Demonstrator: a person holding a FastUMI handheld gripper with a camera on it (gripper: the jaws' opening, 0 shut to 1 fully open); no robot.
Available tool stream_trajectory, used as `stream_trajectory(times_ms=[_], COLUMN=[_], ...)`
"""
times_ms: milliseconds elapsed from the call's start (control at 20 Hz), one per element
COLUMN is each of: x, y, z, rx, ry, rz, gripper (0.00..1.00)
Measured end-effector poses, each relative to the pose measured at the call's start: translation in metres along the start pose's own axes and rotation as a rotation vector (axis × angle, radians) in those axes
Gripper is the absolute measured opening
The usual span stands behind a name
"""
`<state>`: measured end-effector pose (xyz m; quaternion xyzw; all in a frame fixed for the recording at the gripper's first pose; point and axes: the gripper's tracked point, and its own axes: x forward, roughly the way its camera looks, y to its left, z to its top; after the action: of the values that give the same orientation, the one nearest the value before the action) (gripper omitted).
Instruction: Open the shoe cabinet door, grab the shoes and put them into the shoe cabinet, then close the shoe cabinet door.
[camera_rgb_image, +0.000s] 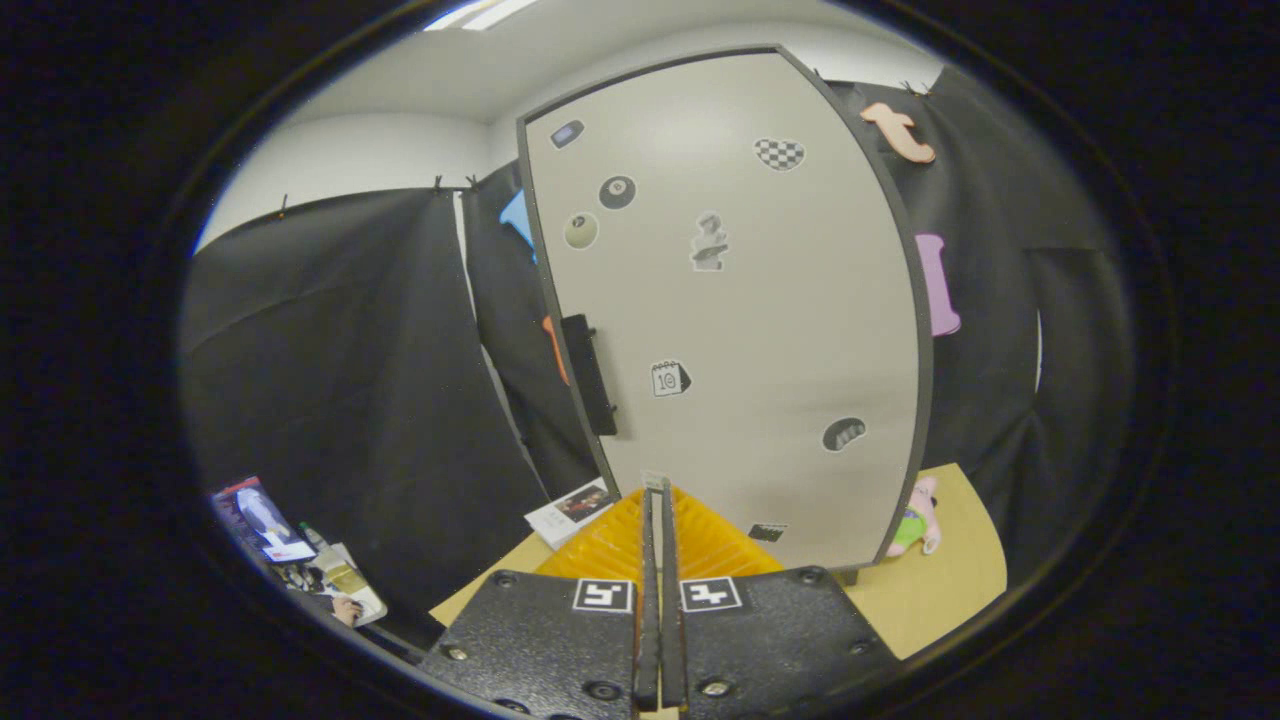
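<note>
The shoe cabinet door (740, 300) stands right in front of me, a pale grey panel with a dark rim and several stickers on it. Its black handle (590, 375) sits on the door's left edge, up and to the left of my fingers. My gripper (655, 490) is shut, the two fingers pressed together with nothing between them. Their tips are at the lower part of the door, touching it or a hair away. I cannot tell whether the door is fully closed.
The cabinet stands on a light wooden table (950, 590). A pink and green plush toy (920, 515) lies at the door's lower right corner. A white booklet (572, 510) lies left of my fingertips. Magazines and clutter (290, 555) sit low beyond the table.
</note>
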<state>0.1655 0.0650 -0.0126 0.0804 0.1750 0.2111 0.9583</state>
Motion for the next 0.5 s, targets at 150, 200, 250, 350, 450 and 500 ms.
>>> stream_trajectory(times_ms=[150,200,250,350,450,500], x=[0.017,0.025,0.031,0.045,0.064,0.076], y=[0.008,0.01,0.013,0.018,0.025,0.03], z=[0.003,0.004,0.006,0.015,0.026,0.033], rx=[-0.059,-0.081,-0.107,-0.15,-0.178,-0.191], ry=[-0.008,-0.018,-0.032,-0.076,-0.116,-0.138], rz=[0.015,0.011,0.0,-0.02,-0.041,-0.051], gripper=[0.04,0.1,0.31,0.73,0.97,1.0])
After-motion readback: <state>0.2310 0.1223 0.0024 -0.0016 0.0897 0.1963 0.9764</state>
